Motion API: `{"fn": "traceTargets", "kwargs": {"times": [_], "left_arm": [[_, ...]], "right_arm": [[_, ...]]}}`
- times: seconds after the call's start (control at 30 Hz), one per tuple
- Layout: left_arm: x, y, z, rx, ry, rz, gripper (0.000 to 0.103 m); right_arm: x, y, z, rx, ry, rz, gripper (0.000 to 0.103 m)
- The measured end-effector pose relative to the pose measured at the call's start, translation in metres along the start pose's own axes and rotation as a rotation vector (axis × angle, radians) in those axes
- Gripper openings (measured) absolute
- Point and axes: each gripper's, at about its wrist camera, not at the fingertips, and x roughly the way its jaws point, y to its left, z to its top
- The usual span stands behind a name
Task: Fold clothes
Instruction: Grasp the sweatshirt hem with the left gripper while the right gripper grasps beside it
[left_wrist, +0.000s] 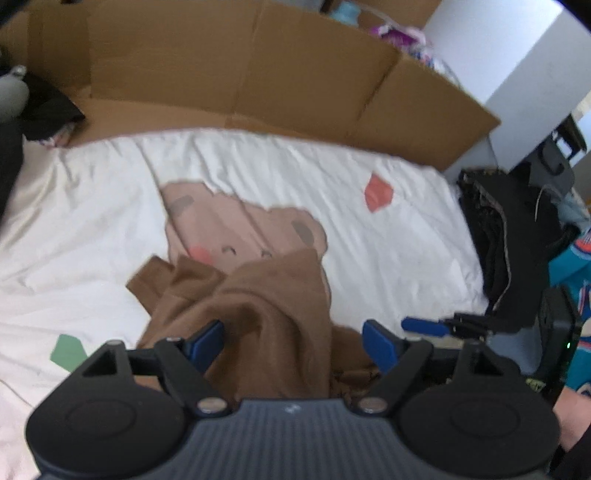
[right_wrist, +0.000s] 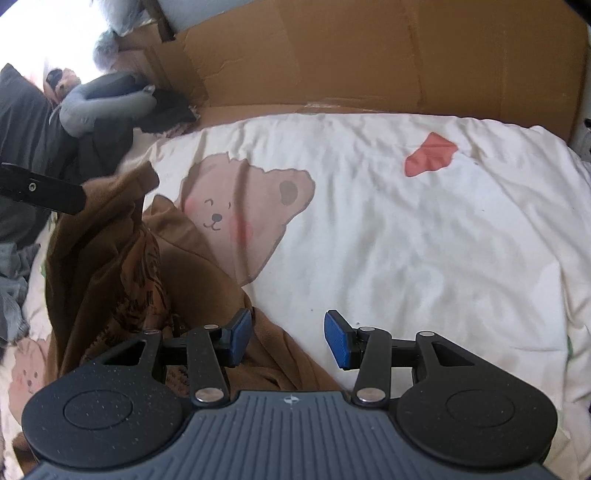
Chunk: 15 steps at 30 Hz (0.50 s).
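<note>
Brown garment (left_wrist: 255, 306) is bunched in a heap on the white duvet (left_wrist: 332, 192), lying partly over the bear print (left_wrist: 236, 225). In my right wrist view the same garment (right_wrist: 110, 266) sits at the left, with a patterned inner patch showing in the folds, and spreads down under the gripper body.

Left gripper (left_wrist: 293, 341): jaws wide apart, blue pads on either side of a raised fold of the brown cloth. The cloth rises between them; I can't tell if either pad touches it, and nothing is clamped.

Right gripper (right_wrist: 288, 339): jaws wide apart, holding nothing. Left pad (right_wrist: 240, 338) is over the garment's edge, right pad over bare duvet.

Right gripper's blue tip (left_wrist: 424, 326) shows at the right edge of my left view, just beside the garment, low over the duvet. A black part of the left rig (right_wrist: 40, 190) shows at the left of the right view.

Around: red patch (right_wrist: 430, 155) and green patch (left_wrist: 68, 350) printed on the duvet. Flattened cardboard (left_wrist: 258, 62) stands along the far side of the bed. Dark clothes pile (left_wrist: 491, 236) at the bed's right edge. Grey neck pillow (right_wrist: 107, 103) and dark clothing at the far left.
</note>
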Motion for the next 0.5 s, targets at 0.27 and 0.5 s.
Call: {"fn": "traceTargets", "kwargs": {"times": [0.27, 0.5], "left_arm": [[0.009, 0.014, -0.017, -0.025, 0.043, 0.047, 0.019], [-0.015, 0.036, -0.034, -0.087, 0.015, 0.051, 0.014]], "right_arm": [[0.029, 0.019, 0.001, -0.059, 0.061, 0.01, 0.051], [0.034, 0.023, 0.008, -0.081, 0.074, 0.046, 0.051]]}}
